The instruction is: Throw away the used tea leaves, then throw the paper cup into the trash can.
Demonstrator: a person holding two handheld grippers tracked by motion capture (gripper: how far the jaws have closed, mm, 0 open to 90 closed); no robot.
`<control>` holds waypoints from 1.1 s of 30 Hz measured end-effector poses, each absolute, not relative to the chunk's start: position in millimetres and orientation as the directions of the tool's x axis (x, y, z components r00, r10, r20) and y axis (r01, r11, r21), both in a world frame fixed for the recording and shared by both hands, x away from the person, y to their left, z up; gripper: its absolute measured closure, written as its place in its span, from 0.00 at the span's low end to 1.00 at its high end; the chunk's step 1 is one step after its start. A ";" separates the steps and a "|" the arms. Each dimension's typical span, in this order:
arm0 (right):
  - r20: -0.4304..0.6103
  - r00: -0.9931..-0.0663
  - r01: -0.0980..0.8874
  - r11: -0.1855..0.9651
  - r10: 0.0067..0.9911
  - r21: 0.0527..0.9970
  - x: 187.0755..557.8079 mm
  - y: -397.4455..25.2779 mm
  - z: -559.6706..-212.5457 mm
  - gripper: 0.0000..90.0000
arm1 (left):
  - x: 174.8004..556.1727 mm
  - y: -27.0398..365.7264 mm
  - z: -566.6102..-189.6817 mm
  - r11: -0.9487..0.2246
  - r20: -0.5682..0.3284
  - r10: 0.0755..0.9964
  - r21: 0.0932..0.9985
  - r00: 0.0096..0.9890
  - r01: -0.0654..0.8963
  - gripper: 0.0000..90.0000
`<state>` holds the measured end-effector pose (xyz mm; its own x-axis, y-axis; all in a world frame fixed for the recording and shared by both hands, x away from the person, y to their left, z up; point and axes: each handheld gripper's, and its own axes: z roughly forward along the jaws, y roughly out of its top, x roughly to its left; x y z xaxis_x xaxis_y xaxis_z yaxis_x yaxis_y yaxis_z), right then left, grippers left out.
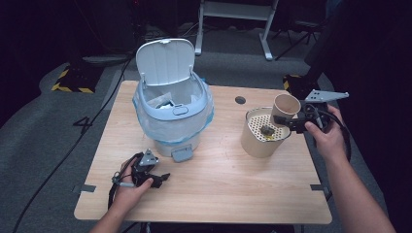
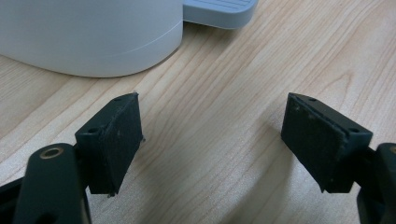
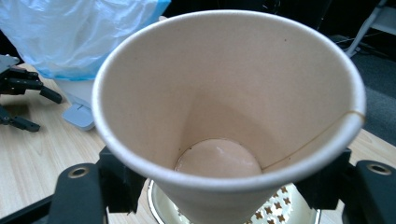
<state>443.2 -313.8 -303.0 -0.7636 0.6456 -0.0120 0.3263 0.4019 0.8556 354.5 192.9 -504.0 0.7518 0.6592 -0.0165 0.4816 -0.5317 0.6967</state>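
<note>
My right gripper (image 1: pixel 287 119) is shut on a beige paper cup (image 1: pixel 285 107), held just above a beige pot with a perforated strainer top (image 1: pixel 257 141). A small dark lump (image 1: pixel 266 129) lies on the strainer. In the right gripper view the cup (image 3: pixel 224 93) looks empty inside, gripped at both sides, with the strainer (image 3: pixel 280 208) under it. My left gripper (image 1: pixel 159 178) rests on the table at the front left, jaws open with nothing between them (image 2: pixel 212 140), just in front of the white pedal bin (image 1: pixel 172 119).
The bin's lid (image 1: pixel 164 60) stands open and a pale blue liner (image 1: pixel 145 127) hangs over its rim. Its pedal (image 1: pixel 182 154) points toward the front edge. A round cable hole (image 1: pixel 240 100) sits in the wooden table (image 1: pixel 228 194) behind the pot.
</note>
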 end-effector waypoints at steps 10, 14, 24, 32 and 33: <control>-0.033 -0.800 0.262 0.399 0.599 0.879 443.5 -291.7 -278.6 0.32 | 354.4 192.9 -504.0 -0.532 -0.017 0.659 0.697 0.752 0.482 0.23; -0.060 -0.820 0.221 0.412 0.569 0.884 445.0 -276.4 -266.3 0.32 | 354.4 192.8 -504.0 -0.532 -0.017 0.659 0.697 0.752 0.482 0.23; -0.042 -0.866 0.190 0.406 0.498 0.894 458.0 -237.4 -243.3 0.32 | 354.3 192.9 -504.0 -0.531 -0.017 0.659 0.697 0.752 0.482 0.23; -0.041 -0.891 0.160 0.397 0.453 0.904 468.4 -210.3 -230.3 0.32 | 354.4 192.9 -504.0 -0.531 -0.017 0.659 0.697 0.752 0.482 0.23; -0.042 -0.894 0.155 0.397 0.446 0.905 469.5 -206.6 -229.2 0.32 | 354.3 192.8 -504.1 -0.531 -0.017 0.660 0.697 0.751 0.482 0.23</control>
